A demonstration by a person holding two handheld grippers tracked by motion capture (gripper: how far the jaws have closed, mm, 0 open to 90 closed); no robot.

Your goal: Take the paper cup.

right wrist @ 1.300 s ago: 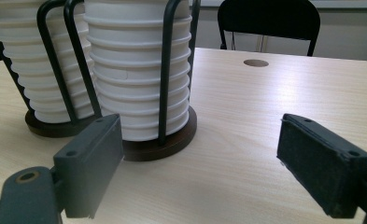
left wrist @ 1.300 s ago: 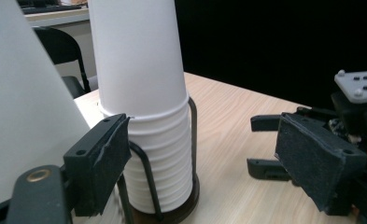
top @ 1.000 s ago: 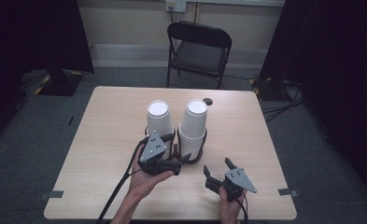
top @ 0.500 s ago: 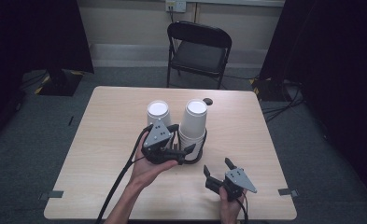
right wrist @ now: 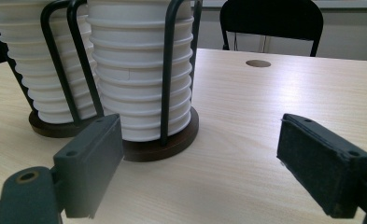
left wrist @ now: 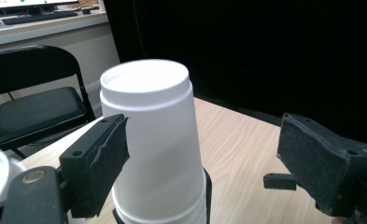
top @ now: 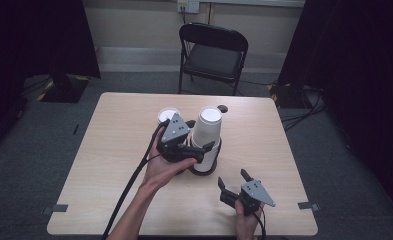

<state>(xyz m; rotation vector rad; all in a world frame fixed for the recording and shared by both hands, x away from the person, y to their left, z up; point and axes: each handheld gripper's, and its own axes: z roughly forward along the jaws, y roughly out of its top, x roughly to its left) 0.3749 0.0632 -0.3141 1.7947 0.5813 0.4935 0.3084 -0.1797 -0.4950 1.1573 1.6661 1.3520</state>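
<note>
I see matt white paper cups (right wrist: pixel 139 79) in a black wire rack (right wrist: pixel 168 70) on a dark wooden base (right wrist: pixel 172 142); the table (right wrist: pixel 274 107) is pale wood-grain laminate.

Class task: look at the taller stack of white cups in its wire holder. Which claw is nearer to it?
Left. The left claw is right at the taller cup stack, jaws on either side; the right claw is apart, nearer the table's front edge.

A wooden table (top: pixel 109 150) is standing on grey carpet (top: pixel 29 150); a black folding chair (top: pixel 211 55) is sitting behind it, facing the table; black curtains (top: pixel 354 65) are hanging on both sides (very dark); a pale wall (top: pixel 134 25) is running behind, with an outlet (top: pixel 188 6) and cables (top: pixel 304 112) trailing on the floor.
</note>
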